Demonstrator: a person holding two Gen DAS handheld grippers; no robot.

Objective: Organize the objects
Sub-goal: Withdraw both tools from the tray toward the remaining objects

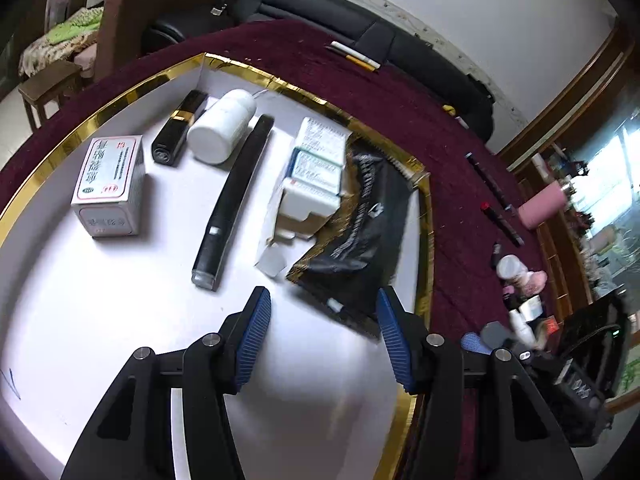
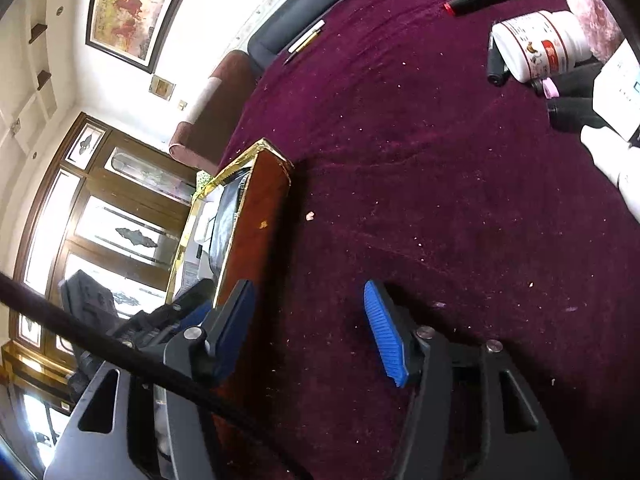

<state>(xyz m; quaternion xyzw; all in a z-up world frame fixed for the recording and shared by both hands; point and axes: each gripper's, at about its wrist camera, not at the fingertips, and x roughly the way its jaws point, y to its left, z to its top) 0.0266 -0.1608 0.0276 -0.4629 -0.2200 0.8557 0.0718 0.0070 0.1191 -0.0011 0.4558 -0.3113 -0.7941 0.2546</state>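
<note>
I held the left hand-held gripper (image 1: 324, 340) released and empty above the gold-rimmed tray (image 1: 132, 90); the right hand-held gripper (image 2: 308, 332) gaped beside it, over the table (image 2: 440, 200). Inside lay six things; the black pouch (image 1: 360, 232), at one o'clock, might snag. Other bottles waited outside.

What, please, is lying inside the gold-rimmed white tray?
Inside the gold-rimmed white tray: a white carton, black lipstick tube, white bottle, long black pen, stacked medicine boxes and black pouch. Anything beneath the pouch is hidden.
</note>
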